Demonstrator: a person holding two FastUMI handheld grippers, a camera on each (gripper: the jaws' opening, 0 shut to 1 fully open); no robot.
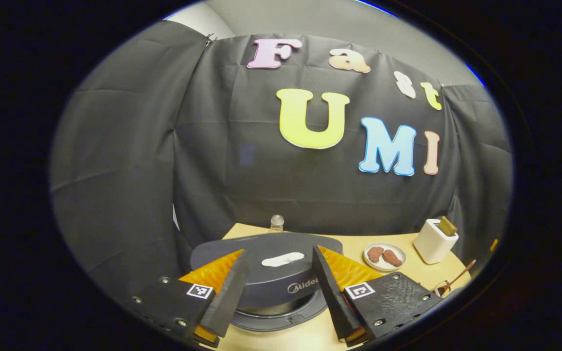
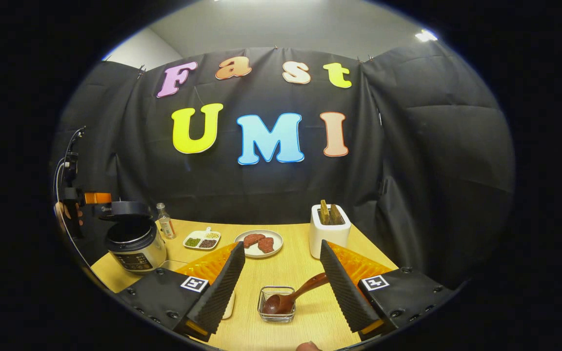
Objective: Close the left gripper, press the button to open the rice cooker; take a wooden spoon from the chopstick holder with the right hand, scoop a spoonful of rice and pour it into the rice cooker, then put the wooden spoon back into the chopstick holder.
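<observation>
The rice cooker [image 2: 134, 241] stands at the table's left with its dark lid [image 2: 125, 209] raised. A hand holds my left gripper [image 2: 73, 204] just left of it. In the left gripper view the lid [image 1: 271, 273] lies close in front, and my left gripper [image 1: 281, 249] is open above it. The wooden spoon [image 2: 281, 301] rests with its bowl in a small glass dish [image 2: 276, 312]. Its handle runs up behind my right finger [image 2: 342, 282]. My right gripper [image 2: 282, 243] is open, not clamped on the spoon. The white chopstick holder [image 2: 330, 234] holds wooden utensils.
A plate [image 2: 259, 242] with brown pieces, a small tray [image 2: 202, 240] of beans and a little bottle [image 2: 165, 222] sit mid-table. In the left gripper view the plate [image 1: 385, 257], holder [image 1: 434, 241] and spoon [image 1: 459, 279] lie to the right. A fingertip [image 2: 308, 346] shows at the bottom.
</observation>
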